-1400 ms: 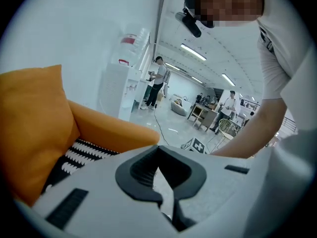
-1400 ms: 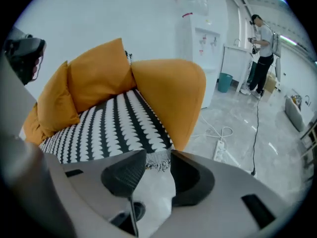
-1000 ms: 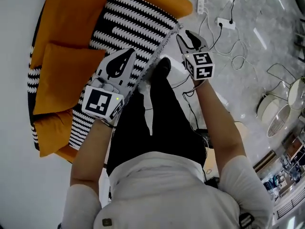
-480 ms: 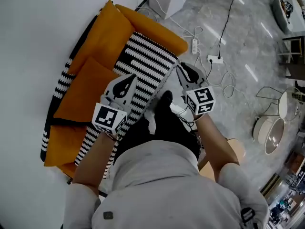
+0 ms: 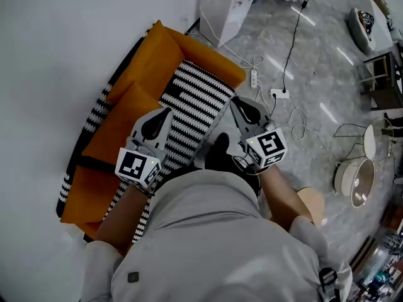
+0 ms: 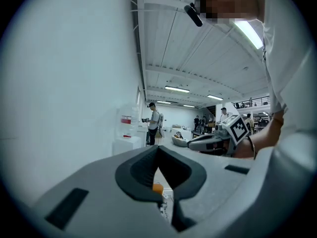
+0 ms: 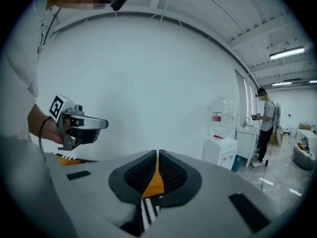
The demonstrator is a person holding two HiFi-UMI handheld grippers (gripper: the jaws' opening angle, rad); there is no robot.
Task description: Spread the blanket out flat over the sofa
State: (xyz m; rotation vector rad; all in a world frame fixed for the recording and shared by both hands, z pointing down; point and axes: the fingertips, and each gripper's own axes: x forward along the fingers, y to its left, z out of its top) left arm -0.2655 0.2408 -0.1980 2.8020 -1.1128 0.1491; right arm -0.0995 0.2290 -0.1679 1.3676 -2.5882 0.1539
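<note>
Cables point(image 5: 293, 46) and a power strip point(image 5: 278, 94) clutter the floor beside the orange sofa point(image 5: 141, 61). Over its striped blanket point(image 5: 195, 96), the left gripper point(image 5: 165, 115) is closed and empty; the right gripper point(image 5: 236, 102) has just been closing, also empty.

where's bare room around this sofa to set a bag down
Bare floor between the long cable and the dark furniture; more between the cord loops and round white objects. Crowded beside the sofa arm: power strips, white cabinet.
</note>
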